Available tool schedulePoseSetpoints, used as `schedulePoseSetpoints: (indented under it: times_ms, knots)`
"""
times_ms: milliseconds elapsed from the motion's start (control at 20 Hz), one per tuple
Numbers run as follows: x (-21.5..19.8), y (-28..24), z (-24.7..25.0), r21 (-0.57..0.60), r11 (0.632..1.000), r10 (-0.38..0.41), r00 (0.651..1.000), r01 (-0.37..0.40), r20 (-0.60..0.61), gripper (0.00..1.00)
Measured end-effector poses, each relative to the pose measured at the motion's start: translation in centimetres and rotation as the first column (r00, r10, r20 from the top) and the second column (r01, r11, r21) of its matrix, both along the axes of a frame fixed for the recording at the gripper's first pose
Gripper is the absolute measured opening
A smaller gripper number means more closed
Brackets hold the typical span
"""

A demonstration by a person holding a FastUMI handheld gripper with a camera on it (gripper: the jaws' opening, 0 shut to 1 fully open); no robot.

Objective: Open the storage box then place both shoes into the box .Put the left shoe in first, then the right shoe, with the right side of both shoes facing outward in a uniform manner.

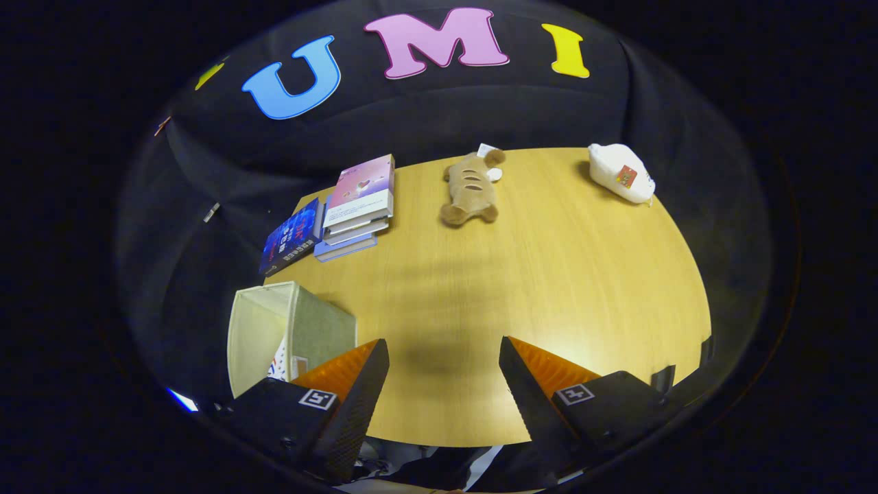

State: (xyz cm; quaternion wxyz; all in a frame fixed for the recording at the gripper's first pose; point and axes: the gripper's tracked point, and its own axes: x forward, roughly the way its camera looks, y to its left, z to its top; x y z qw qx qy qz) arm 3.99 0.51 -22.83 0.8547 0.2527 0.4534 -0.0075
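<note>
The storage box (pixel 291 336) stood at the near left corner of the counter (pixel 549 274), just beyond my left finger, its open top showing pale inner walls and a bit of patterned material inside that I could not make out. My hand-held gripper (pixel 442 391) hung above the counter's near edge with its fingers wide apart, holding nothing and touching nothing; bare wood lay between them. Farther back on the left sat a stack of books (pixel 358 206), with a dark blue book (pixel 291 237) lying just beside it. A brown stuffed toy (pixel 470 189) lay near the far edge, and a white pouch (pixel 621 173) with a small red label rested well apart at the far right. The writing on the book covers was too small to read.
</note>
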Motion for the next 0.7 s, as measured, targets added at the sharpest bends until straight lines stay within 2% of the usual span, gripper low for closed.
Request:
schedulePoseSetpoints:
  times_ms: [150, 350, 700]
  knots:
    - [-0.4, -2.7, 0.5, -0.081, 0.996, -0.036, 0.996, 0.043, 0.086, 0.99]
    - [-0.2, -5.7, 3.3, -0.159, 0.981, -0.069, 0.965, 0.112, 0.255, 0.99]
    - [-1.4, -9.5, 11.9, -0.284, 0.930, -0.056, 0.852, 0.235, 0.521, 0.99]
